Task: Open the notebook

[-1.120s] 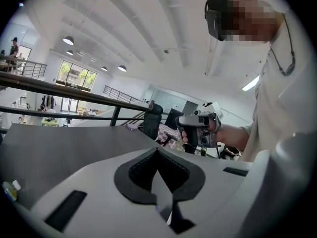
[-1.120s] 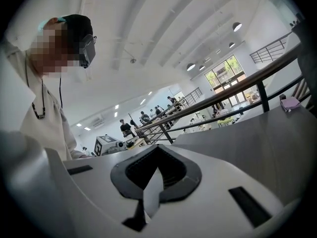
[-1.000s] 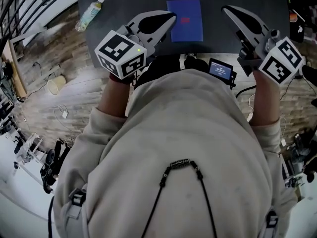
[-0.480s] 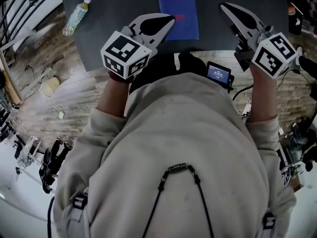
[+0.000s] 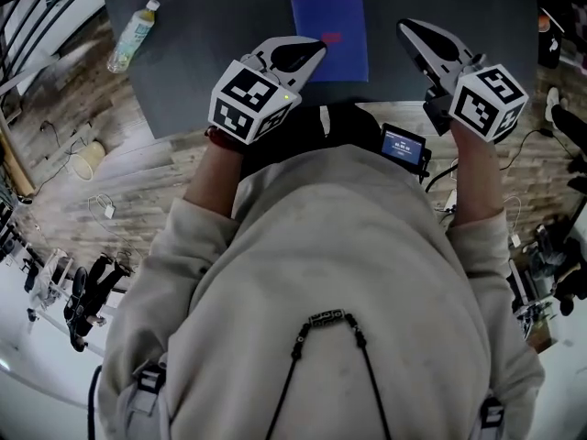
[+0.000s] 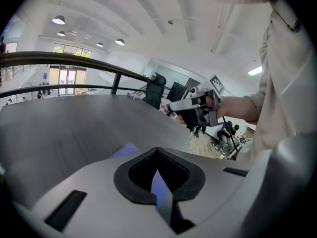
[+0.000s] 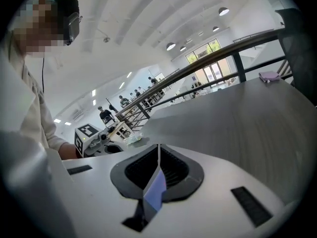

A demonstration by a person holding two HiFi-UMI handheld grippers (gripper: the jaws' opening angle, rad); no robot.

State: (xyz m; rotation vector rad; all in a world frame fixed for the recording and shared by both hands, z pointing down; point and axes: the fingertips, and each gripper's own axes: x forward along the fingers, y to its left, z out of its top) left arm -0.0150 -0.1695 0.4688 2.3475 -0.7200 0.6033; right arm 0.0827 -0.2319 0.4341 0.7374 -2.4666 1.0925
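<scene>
Notebook (image 5: 330,37) lies closed, blue cover up, near the front edge of the dark table (image 5: 211,62); opening not yet begun, all of it left to do. My left gripper (image 5: 315,48) is at its left edge and my right gripper (image 5: 406,28) is just off its right, both with jaws together on nothing. Bottle (image 5: 131,33) is well off to the left; I judge nothing blocks the cover.

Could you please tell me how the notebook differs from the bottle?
The notebook is blue, flat and rectangular; the bottle is pale and rounded, with a white cap. The notebook lies closed in the middle, ahead of the person; the bottle lies on its side far to the left, by the table's edge. Both lie untouched.
</scene>
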